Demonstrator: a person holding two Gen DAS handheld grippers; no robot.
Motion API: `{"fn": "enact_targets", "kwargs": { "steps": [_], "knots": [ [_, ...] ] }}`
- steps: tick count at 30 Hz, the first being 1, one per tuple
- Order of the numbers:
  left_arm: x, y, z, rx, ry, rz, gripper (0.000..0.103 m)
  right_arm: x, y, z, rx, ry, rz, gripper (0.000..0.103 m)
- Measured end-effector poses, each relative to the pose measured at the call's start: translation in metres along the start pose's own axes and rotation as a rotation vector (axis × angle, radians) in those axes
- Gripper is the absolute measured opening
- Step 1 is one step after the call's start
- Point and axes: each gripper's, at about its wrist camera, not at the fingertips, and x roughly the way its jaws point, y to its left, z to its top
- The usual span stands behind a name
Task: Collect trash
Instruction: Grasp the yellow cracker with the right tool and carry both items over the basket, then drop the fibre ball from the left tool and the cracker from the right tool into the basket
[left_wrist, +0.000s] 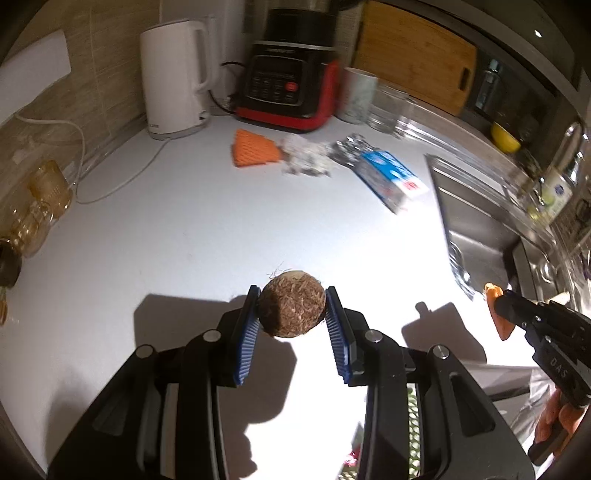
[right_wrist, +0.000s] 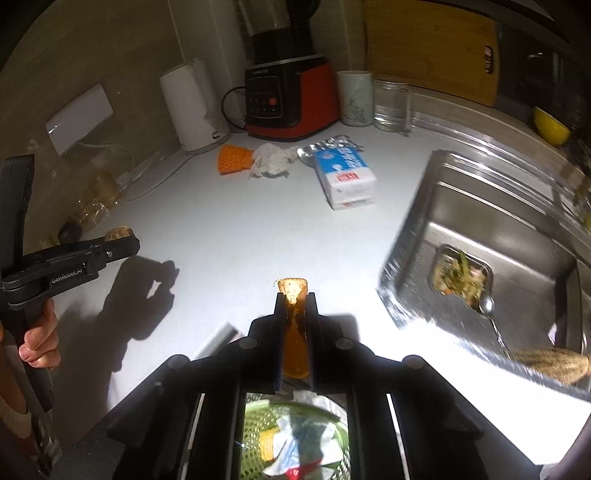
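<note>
My left gripper (left_wrist: 291, 308) is shut on a brown fibrous ball-shaped husk (left_wrist: 291, 308), held above the white counter (left_wrist: 184, 229); it also shows in the right wrist view (right_wrist: 119, 234). My right gripper (right_wrist: 293, 295) is shut on an orange peel strip (right_wrist: 294, 325), also seen in the left wrist view (left_wrist: 496, 310). On the counter farther back lie an orange mesh piece (right_wrist: 232, 158), a crumpled tissue (right_wrist: 271, 159), a foil wrapper (right_wrist: 325, 146) and a blue-white carton (right_wrist: 345, 177). A green basket (right_wrist: 295, 439) with trash sits below the right gripper.
A white kettle (left_wrist: 173, 77), red-black blender (left_wrist: 291, 85), cup (right_wrist: 355, 98) and glass (right_wrist: 392, 105) line the back wall. A steel sink (right_wrist: 498, 236) at right holds a food tray (right_wrist: 460, 277) and spoon (right_wrist: 487, 306). An amber glass jar (left_wrist: 33, 206) lies at left.
</note>
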Motion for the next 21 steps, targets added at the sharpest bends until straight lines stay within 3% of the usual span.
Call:
{"fn": "enact_targets", "kwargs": {
  "steps": [11, 21],
  "knots": [
    [-0.052, -0.081, -0.069, 0.035, 0.022, -0.002, 0.035, -0.079, -0.032, -0.086, 0.044, 0.007, -0.024, 0.012],
    [-0.061, -0.135, -0.134, 0.082, 0.079, -0.014, 0.035, -0.114, -0.032, -0.128, 0.041, 0.011, 0.005, 0.012]
  ]
}}
